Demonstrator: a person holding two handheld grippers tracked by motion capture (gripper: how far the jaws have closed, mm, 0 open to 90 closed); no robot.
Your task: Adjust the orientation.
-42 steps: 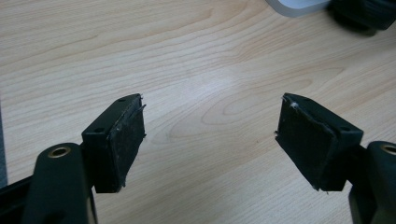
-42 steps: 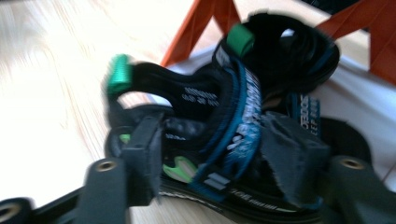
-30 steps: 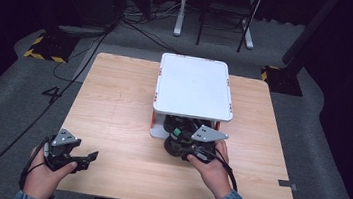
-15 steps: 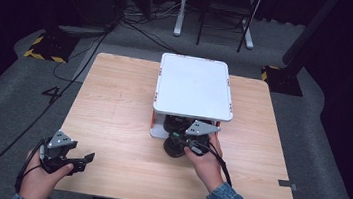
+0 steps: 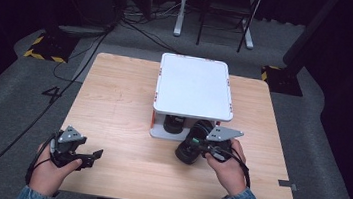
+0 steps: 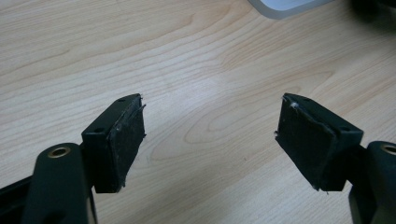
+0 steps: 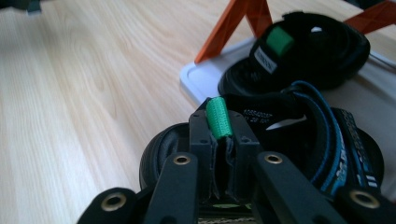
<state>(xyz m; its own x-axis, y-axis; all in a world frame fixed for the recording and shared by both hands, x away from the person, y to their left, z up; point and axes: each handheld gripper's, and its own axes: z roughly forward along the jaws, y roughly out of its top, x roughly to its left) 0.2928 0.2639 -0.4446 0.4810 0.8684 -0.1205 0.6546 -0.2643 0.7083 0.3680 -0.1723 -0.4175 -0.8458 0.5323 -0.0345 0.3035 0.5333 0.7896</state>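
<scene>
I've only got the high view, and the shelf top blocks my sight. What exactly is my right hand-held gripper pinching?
Observer: The right hand-held gripper is shut on a green loop on the black shoe.
Operator: Is the other shoe the same kind?
Observer: The second black shoe has a green tab too and sits on the white tray.
Operator: And my left one?
Observer: The left hand-held gripper is open, with only the bare wooden table between its pads.
</scene>
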